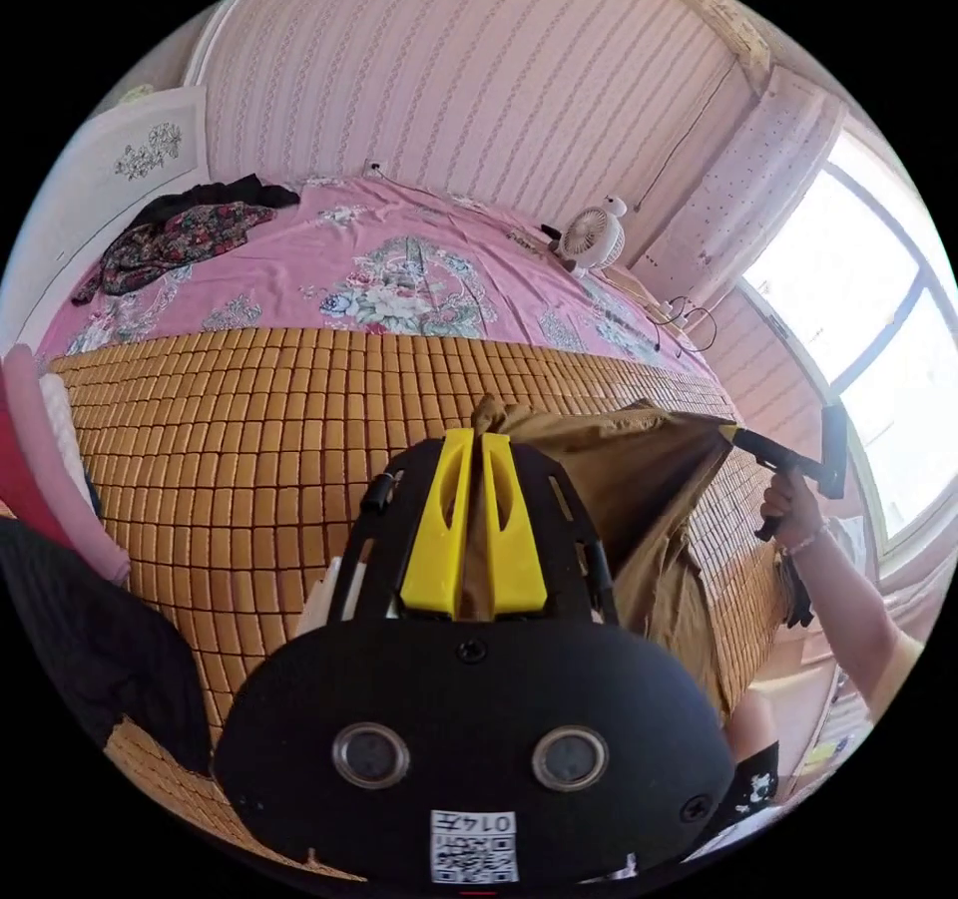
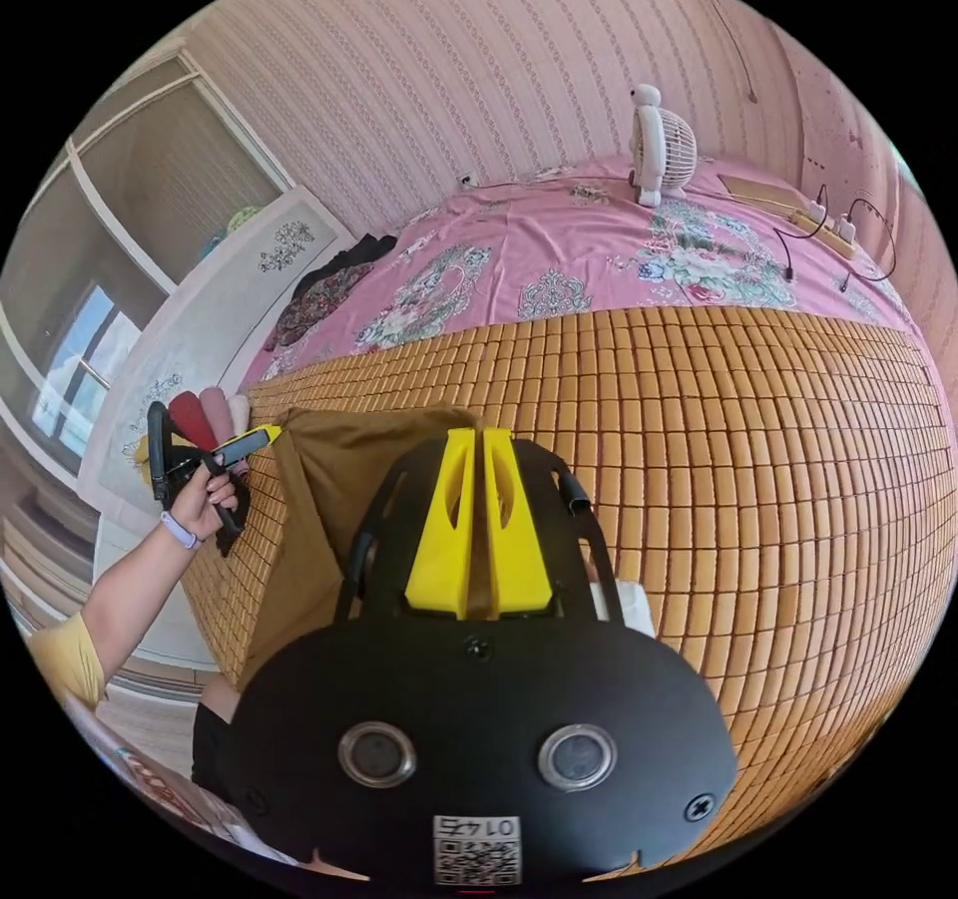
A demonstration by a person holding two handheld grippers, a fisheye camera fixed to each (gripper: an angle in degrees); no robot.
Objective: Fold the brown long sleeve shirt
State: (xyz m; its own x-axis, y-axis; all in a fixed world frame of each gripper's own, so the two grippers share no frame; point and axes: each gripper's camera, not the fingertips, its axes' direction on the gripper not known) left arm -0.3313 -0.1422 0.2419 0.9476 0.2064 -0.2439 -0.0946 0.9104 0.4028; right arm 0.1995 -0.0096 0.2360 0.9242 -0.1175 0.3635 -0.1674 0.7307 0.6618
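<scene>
The brown shirt (image 1: 639, 500) is soft, matte cloth, stretched in the air between the two grippers above the near edge of the bed, its lower part hanging in loose folds over the mat's edge. The left gripper (image 1: 477, 440) has its yellow wedge-shaped jaws together, clamped on a bunched corner of the shirt. The right gripper (image 2: 477, 437) likewise has its jaws pressed together on the shirt's (image 2: 339, 480) upper edge.

The mat (image 1: 249, 440) is a grid of small, hard, amber tiles covering the near half of the bed; beyond it lies a smooth pink floral sheet (image 1: 399, 270). Most of the mat is bare ahead of both grippers.

The left gripper view takes in the right gripper (image 1: 733, 432) held in a hand (image 1: 793, 510) beside a bright window (image 1: 868, 340), a dark floral garment (image 1: 175, 240) at the sheet's far corner, and a small white fan (image 1: 591, 237) by the striped wall. The right gripper view takes in the left gripper (image 2: 264, 433) in a hand (image 2: 205, 505), the fan (image 2: 664, 151), and cables (image 2: 828, 221) on the sheet.
</scene>
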